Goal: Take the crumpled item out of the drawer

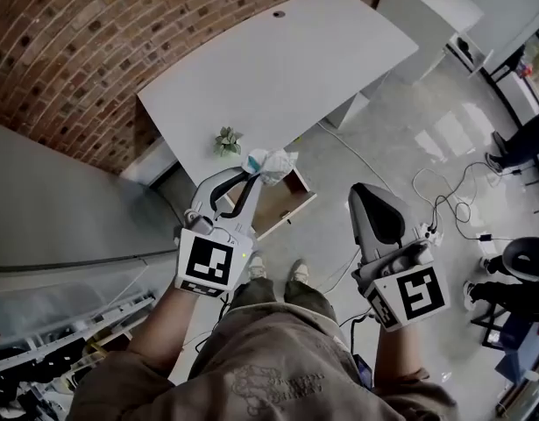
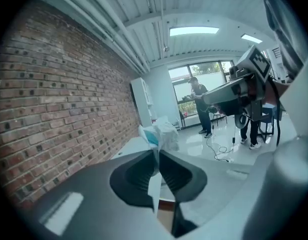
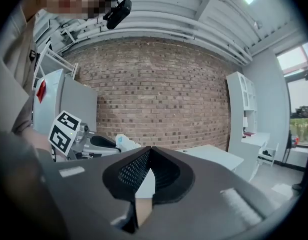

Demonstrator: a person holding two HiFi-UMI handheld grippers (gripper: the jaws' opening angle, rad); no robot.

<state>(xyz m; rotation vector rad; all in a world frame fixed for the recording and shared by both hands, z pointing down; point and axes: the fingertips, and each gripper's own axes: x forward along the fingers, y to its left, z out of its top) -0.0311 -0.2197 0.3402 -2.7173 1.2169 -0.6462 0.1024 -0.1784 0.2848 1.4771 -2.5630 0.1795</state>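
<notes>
The jaws of the left gripper [image 2: 156, 153] are closed on the crumpled item [image 2: 160, 133], a white wad with a blue patch. The wad protrudes beyond the jaw tips toward the center of the left gripper view. The jaws of the right gripper [image 3: 150, 150] are pressed together with nothing between them.

In the head view, the left gripper [image 1: 250, 173] occupies the lower-left center of the frame, with its marker cube [image 1: 207, 262] nearest the camera. The right gripper [image 1: 370, 195] is at lower right, well apart from the left, and shows its own marker cube [image 1: 415, 294].

The crumpled item [image 1: 271, 163] sits at the center of the head view, at the tips of the left jaws. It is clear of the drawer [image 1: 283, 207] and lies in the picture at the drawer's far end, by the near edge of the counter [image 1: 287, 60]. The drawer is pulled open and its wooden inside is visible. The person's shoes [image 1: 296, 270] stand on the floor just below the drawer in the frame.

A small plant [image 1: 226, 139] stands on the counter near its front edge, just left of the crumpled item. A brick wall [image 1: 94, 42] fills the upper left. Cables [image 1: 444, 202] lie on the floor at right.
</notes>
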